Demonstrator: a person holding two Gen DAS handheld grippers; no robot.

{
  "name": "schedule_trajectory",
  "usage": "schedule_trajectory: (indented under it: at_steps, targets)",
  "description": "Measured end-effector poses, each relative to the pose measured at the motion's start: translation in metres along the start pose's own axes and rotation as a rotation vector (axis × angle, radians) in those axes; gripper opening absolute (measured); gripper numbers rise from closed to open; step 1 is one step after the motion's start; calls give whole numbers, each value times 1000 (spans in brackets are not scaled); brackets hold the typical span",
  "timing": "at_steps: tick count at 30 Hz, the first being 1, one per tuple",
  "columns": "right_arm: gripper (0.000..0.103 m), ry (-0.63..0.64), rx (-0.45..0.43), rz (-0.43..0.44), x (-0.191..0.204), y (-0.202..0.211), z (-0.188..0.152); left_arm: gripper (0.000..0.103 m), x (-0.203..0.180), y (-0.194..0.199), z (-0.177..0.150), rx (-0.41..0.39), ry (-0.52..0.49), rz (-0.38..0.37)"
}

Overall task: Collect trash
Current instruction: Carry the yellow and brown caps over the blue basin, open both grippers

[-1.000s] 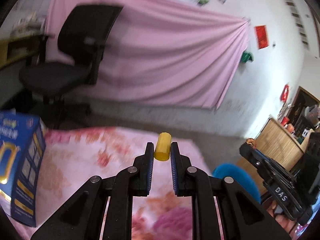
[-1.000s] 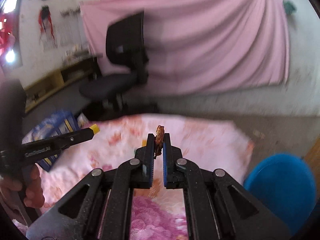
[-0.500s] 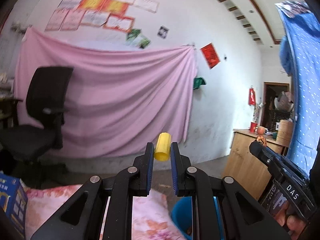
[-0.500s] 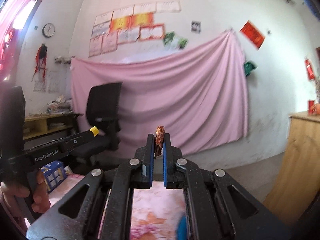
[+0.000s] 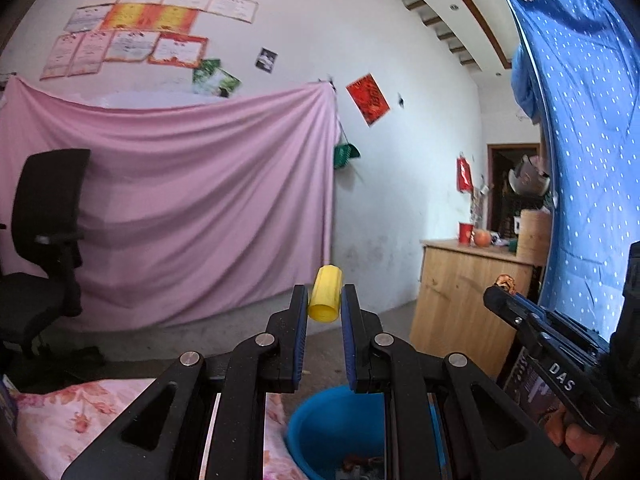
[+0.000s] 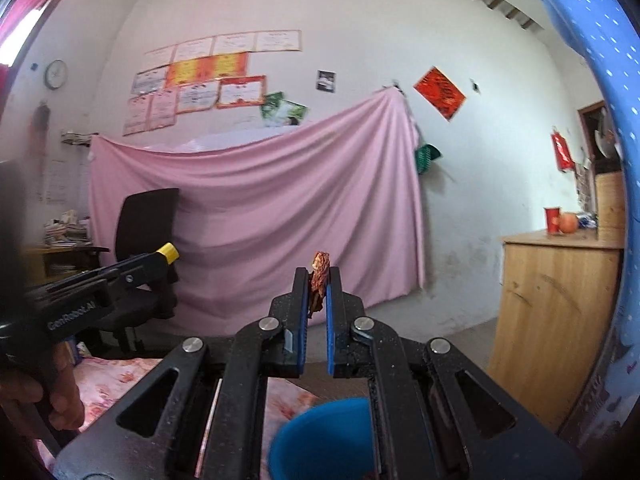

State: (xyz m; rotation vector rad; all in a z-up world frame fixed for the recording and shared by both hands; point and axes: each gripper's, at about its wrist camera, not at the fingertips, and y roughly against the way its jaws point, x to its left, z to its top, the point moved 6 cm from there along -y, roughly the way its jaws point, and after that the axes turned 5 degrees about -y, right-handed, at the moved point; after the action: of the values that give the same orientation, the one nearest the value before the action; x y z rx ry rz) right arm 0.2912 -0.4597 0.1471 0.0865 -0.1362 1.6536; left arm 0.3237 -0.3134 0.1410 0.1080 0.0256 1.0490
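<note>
A pink sheet [image 5: 180, 200] drapes the wall ahead of you. Your left gripper [image 5: 324, 304] clamps a yellow cap [image 5: 325, 299]; your right gripper [image 6: 319, 292] pinches a brown wrapper [image 6: 319, 276]. Below both, the blue bin [image 5: 320, 432] already holds scraps. Both pieces remain undropped.

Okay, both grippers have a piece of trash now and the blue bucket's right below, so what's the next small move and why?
Probably tip both grippers down over the blue bucket before letting go. The left gripper is shut on the yellow cap and the right gripper on the brown crumpled wrapper, but both point out at the wall, with the bucket low under the fingers. Opening now might miss its rim.
</note>
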Motion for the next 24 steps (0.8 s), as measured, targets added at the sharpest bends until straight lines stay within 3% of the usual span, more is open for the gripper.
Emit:
schedule_trajectory:
  at_steps: [6,14,20,24]
  targets:
    - [37,-35,61,-65,-34,-7,-22,13,-21,-32,-29,83,-24,-46]
    - [37,-74,190,-115,-66,-23,-67,13,-42,-83,-80,297,15,-122]
    - [37,-143,391,-143,-89,-47,-117,13,-42,-118,-112,462,70,-136]
    - [38,-179,479,-151,-99,-59,-144,13,-36,-137,-131,566,118,-138]
